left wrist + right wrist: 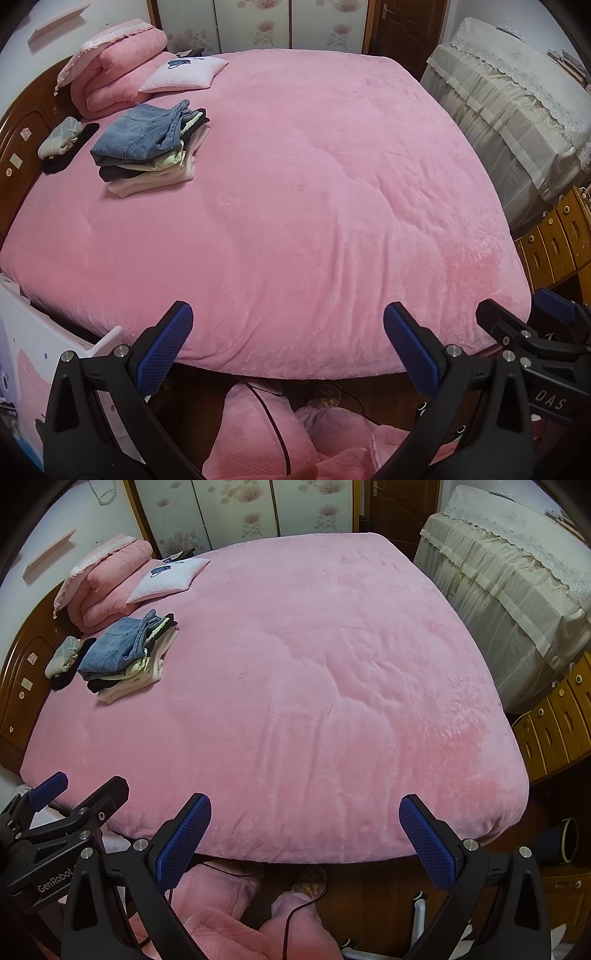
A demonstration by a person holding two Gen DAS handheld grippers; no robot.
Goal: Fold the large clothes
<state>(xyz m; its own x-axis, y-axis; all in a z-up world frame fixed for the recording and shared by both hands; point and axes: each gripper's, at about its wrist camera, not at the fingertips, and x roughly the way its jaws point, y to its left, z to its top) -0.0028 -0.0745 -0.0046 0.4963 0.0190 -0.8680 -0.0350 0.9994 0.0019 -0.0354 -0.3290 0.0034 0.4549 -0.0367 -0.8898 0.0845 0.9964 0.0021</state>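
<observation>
The bed [314, 206] fills most of what I see, covered edge to edge by one pink plush blanket [314, 701] with shallow creases across its middle. A dark wooden headboard [22, 125] runs along its left side. Behind the bed stand pale wardrobe doors [255, 22] printed with flowers, and beside them one brown door [402, 26]. To the right, one bulky piece of furniture sits under a cream lace cover [506, 110], with wooden drawers [554, 236] nearer me.

By the headboard lies one folded pink quilt [118, 70], with one white cushion [184, 74] bearing a blue picture just beside it. The folded clothes make one stack [151, 147] on the blanket near the headboard side, well apart from both my tools; a blue denim piece [136, 134] lies on top, dark, pale green and cream layers beneath it, though I cannot count them exactly. One small grey patterned bundle [61, 136] rests on a dark cloth [70, 147] between the stack and the headboard.

On the floor under the near edge are pink plush heaps [221, 915] and a thin dark cable [291, 923].

My left tool [288, 350] and right tool [304, 840] hang side by side over the near edge of the bed, each spread wide with its blue pads holding nothing
</observation>
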